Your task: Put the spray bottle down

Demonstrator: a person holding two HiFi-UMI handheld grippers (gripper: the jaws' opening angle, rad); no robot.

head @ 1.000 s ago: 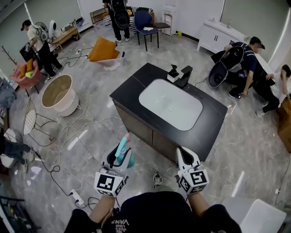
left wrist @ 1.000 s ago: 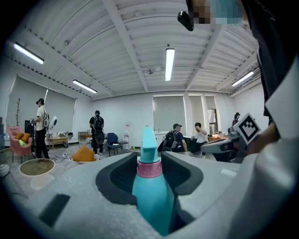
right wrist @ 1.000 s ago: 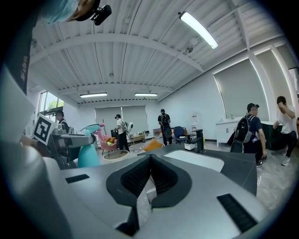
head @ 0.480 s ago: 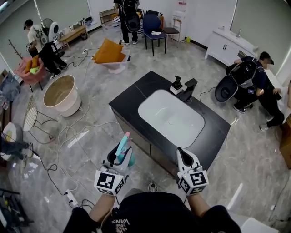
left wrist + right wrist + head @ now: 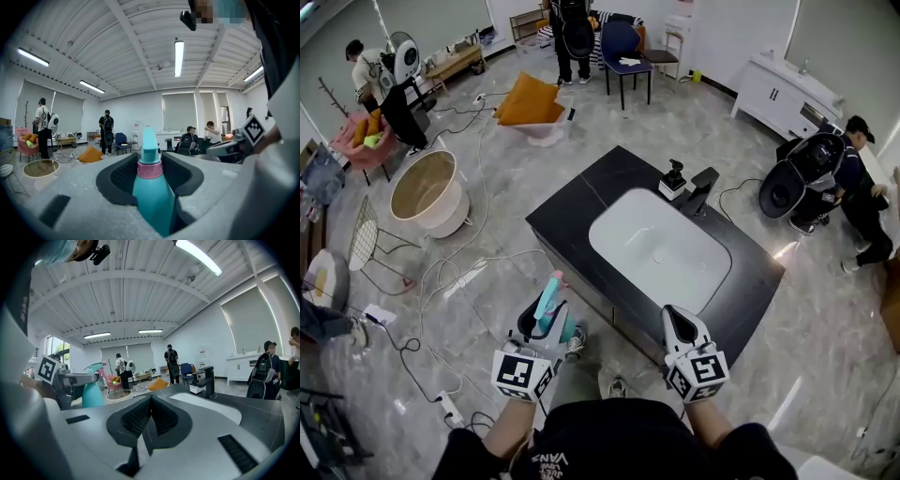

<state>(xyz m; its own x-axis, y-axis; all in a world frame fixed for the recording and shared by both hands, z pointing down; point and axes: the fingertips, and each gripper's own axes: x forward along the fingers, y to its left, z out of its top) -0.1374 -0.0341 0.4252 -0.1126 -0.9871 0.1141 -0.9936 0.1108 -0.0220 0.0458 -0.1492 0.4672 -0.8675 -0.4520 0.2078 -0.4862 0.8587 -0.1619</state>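
The black counter [image 5: 572, 202] stands before me. My left gripper [image 5: 544, 321] grips the teal spray bottle [image 5: 151, 197] at its body, under the pink collar [image 5: 149, 169]. I judge it light, smooth plastic, maybe slippery, so this low hold seems right. My right gripper [image 5: 149, 414] is closed, empty.

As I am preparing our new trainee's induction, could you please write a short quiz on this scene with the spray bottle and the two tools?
1. True or false: the right tool grips the spray bottle.
2. What stands just ahead of both tools? A) a black counter with a white basin; B) a bookshelf; C) a bed.
3. Fill in: the bottle's collar, below its nozzle, is ____.
Key: 1 false: the left tool is clamped on it, and the right tool's jaws are together with nothing between them. 2 A. 3 pink.
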